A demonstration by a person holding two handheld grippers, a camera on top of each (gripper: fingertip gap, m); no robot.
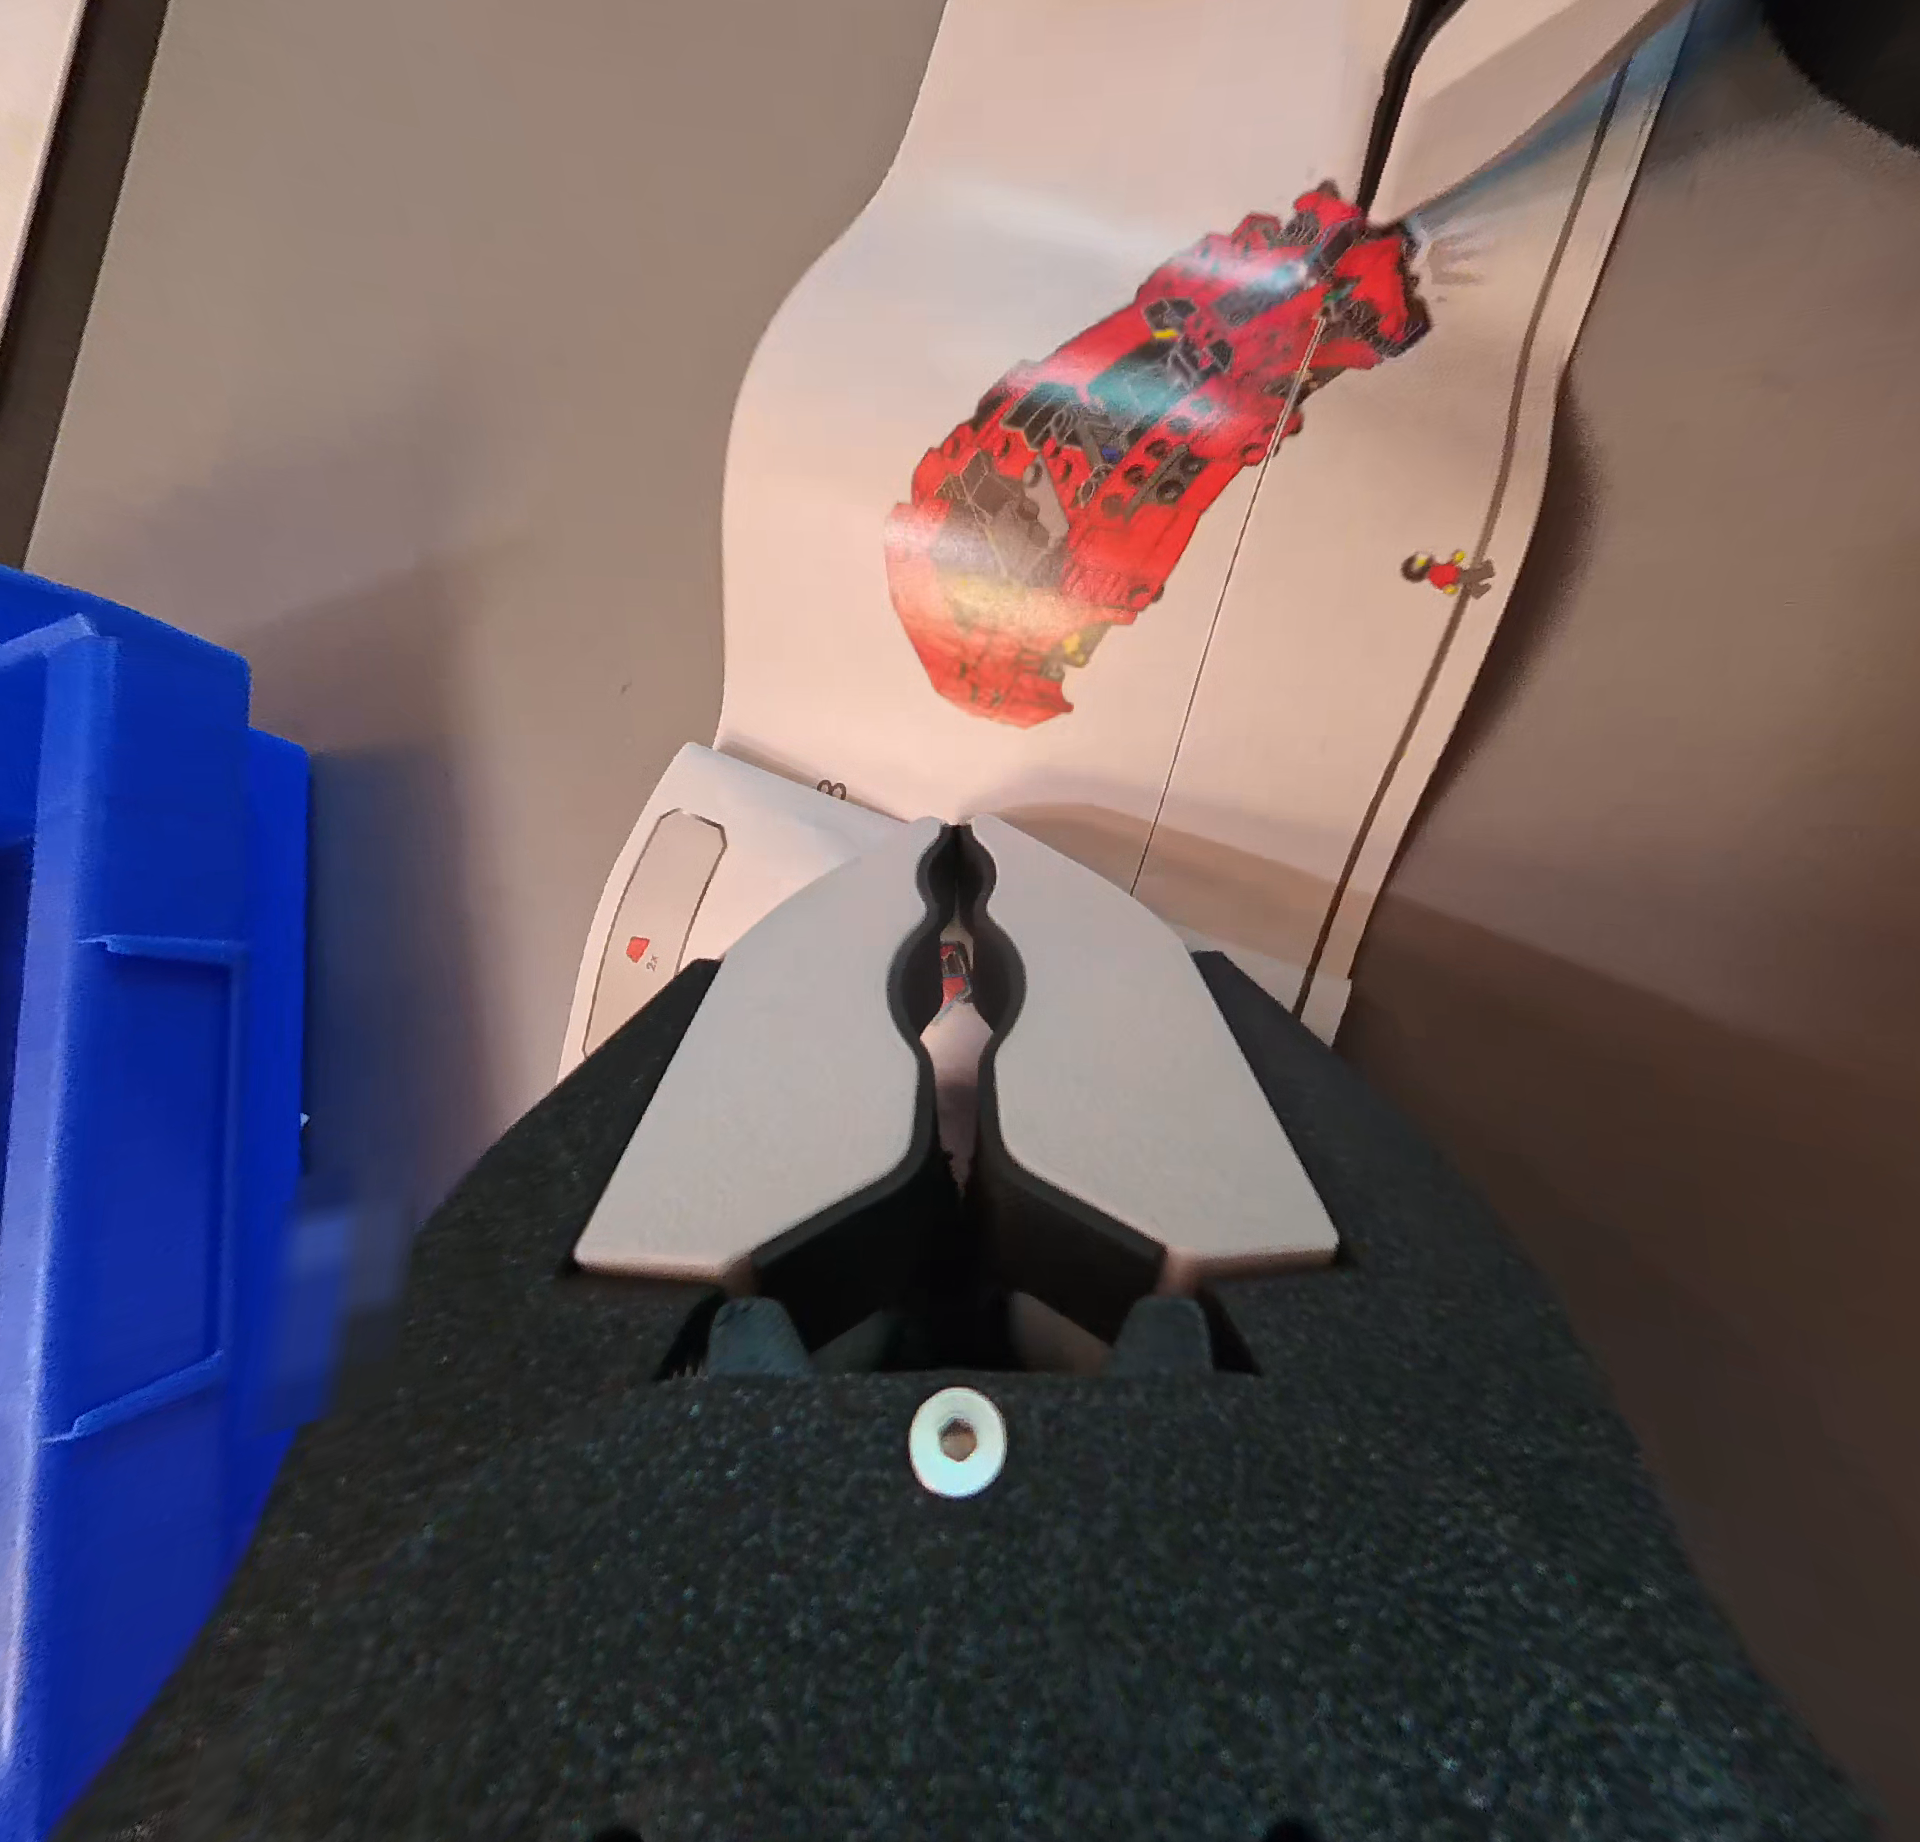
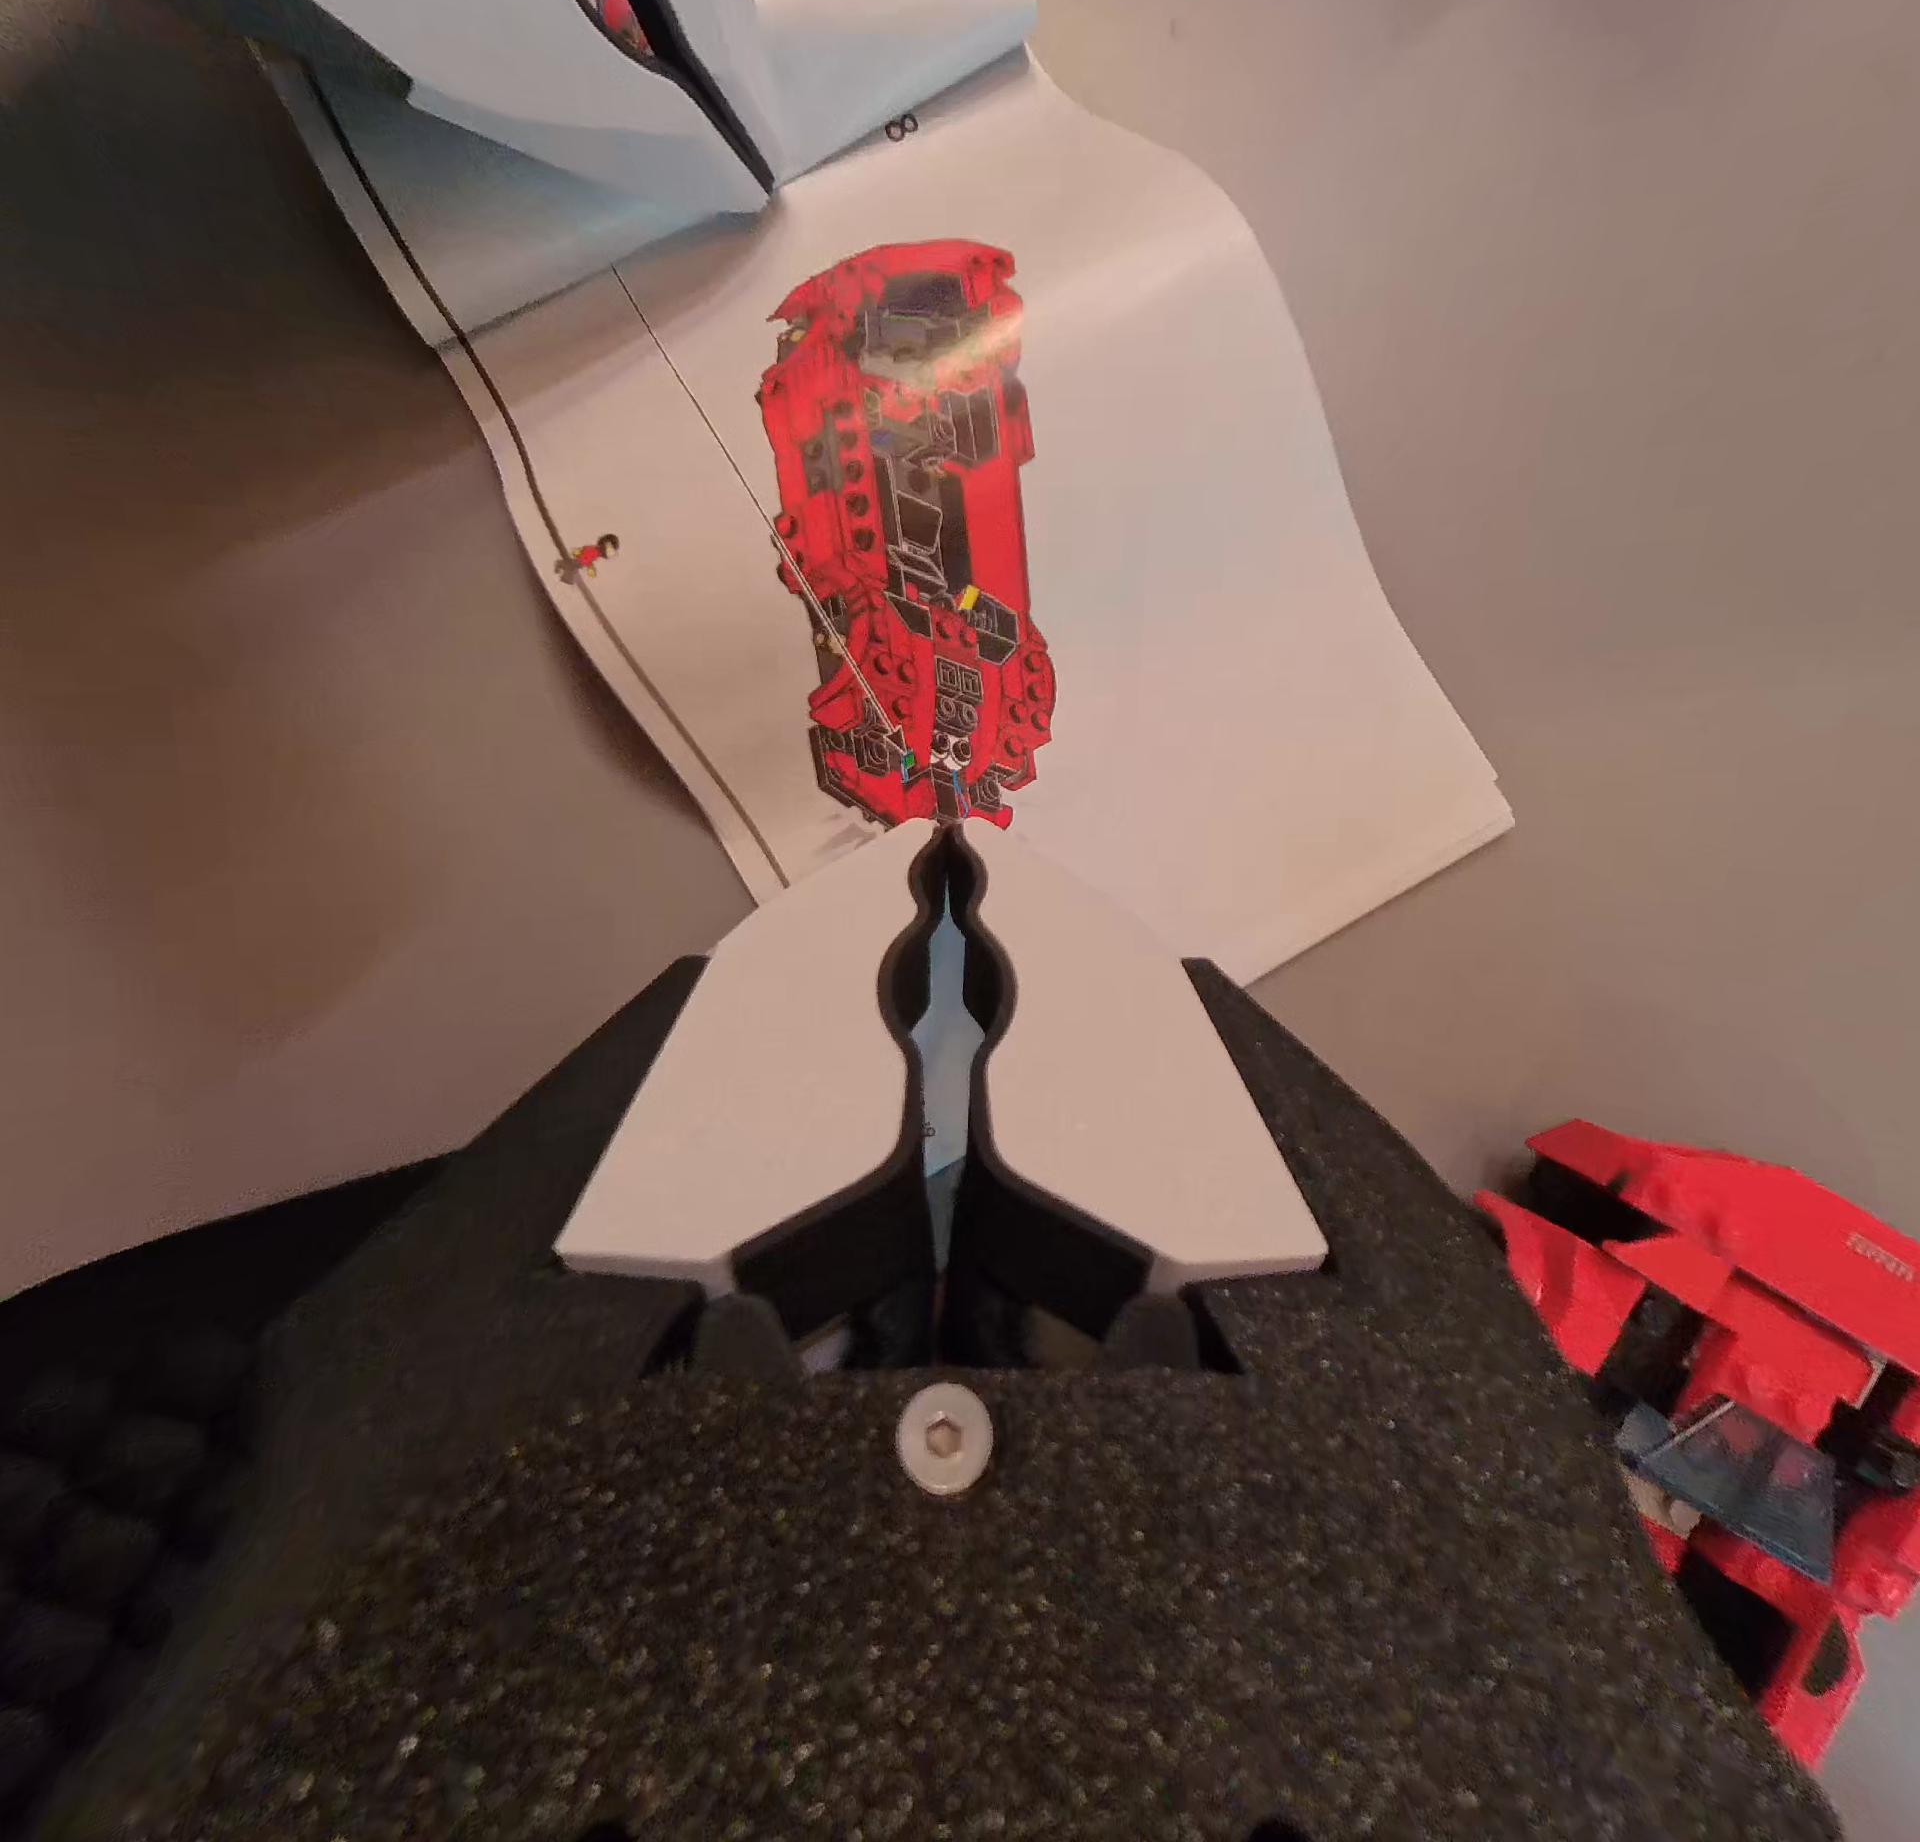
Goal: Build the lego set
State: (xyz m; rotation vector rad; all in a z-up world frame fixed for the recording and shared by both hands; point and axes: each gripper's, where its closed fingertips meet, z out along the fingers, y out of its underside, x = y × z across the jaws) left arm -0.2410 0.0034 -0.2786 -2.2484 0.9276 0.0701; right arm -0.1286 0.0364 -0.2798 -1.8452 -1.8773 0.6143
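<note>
Instruction booklet (image 1: 1091,358) lies open on the brown table (image 1: 416,338), pages curled in waves, printed picture of a red brick car in the middle of the page; everything below is placed relative to it. Left gripper (image 1: 958,836) sits at the booklet's near edge in the left wrist view, grey fingers (image 1: 790,1044) brought together with tips touching, only the wavy slot between them open; page print shows through that slot, and whether a page is pinched there I cannot tell. Right gripper (image 2: 945,836) is over the opposite end of the booklet, tips right at the end of the printed car, fingers (image 2: 769,1075) also together at the tips, white paper visible through the slot, no part seen held. In the right wrist view the left gripper (image 2: 727,130) shows far off at the booklet's other end, resting on or just above the page. Blue plastic bin (image 1: 125,1065) stands just left of the booklet's near corner in the left wrist view, close beside the left gripper. The partly built red lego car (image 2: 1714,1397) sits off the booklet on the table, just right of the right gripper body, red shell with black and dark blue pieces showing, partly cut by the frame edge.
</note>
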